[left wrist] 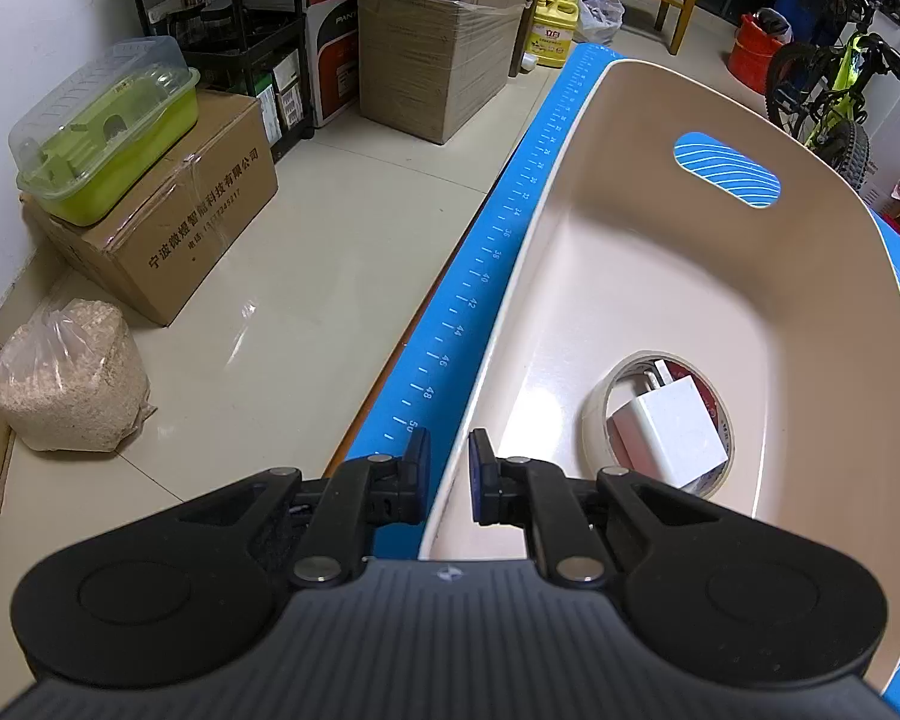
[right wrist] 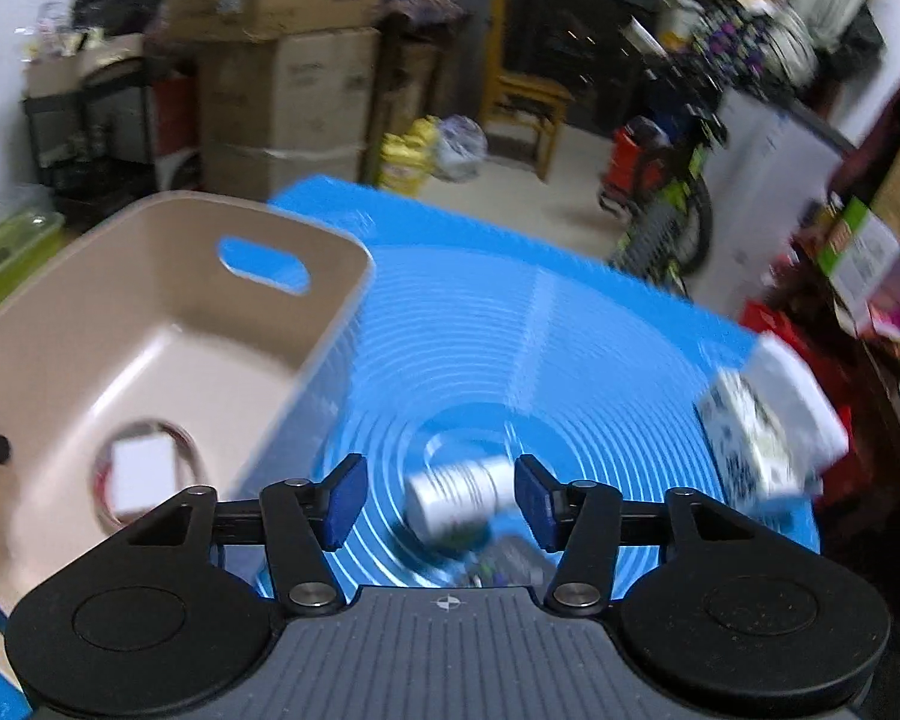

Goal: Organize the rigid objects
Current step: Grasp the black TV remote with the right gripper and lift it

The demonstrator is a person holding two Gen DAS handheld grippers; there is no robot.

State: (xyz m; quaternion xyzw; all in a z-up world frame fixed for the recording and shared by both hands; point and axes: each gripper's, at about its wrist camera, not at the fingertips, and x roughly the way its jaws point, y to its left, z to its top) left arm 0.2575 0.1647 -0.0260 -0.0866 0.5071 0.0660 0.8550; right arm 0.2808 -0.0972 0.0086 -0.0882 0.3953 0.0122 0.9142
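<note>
1. The left gripper (left wrist: 450, 468) was clamped on the near rim of the beige bin (left wrist: 678, 120), one pad outside the wall and one inside.
2. The bin rested on the blue mat (left wrist: 486, 276), along the mat's ruler-marked edge.
3. A roll of tape (left wrist: 597, 414) lay flat on the bin floor, near the gripped end.
4. A white charger block (left wrist: 672, 438) sat inside the ring of the tape roll, tilted against it.
5. The right gripper (right wrist: 441, 501) stood released, its jaws spread apart above the mat, to the right of the bin.
6. A white bottle (right wrist: 459, 498) lay on its side on the mat, seen between the spread pads; the pads did not press on it. Blur prevented a reading of its label.
7. A white patterned box (right wrist: 768, 426) sat near the mat's right edge, well apart from the bottle.
8. In the right wrist view, the bin's handle slot (right wrist: 264, 267) faced the far end.
</note>
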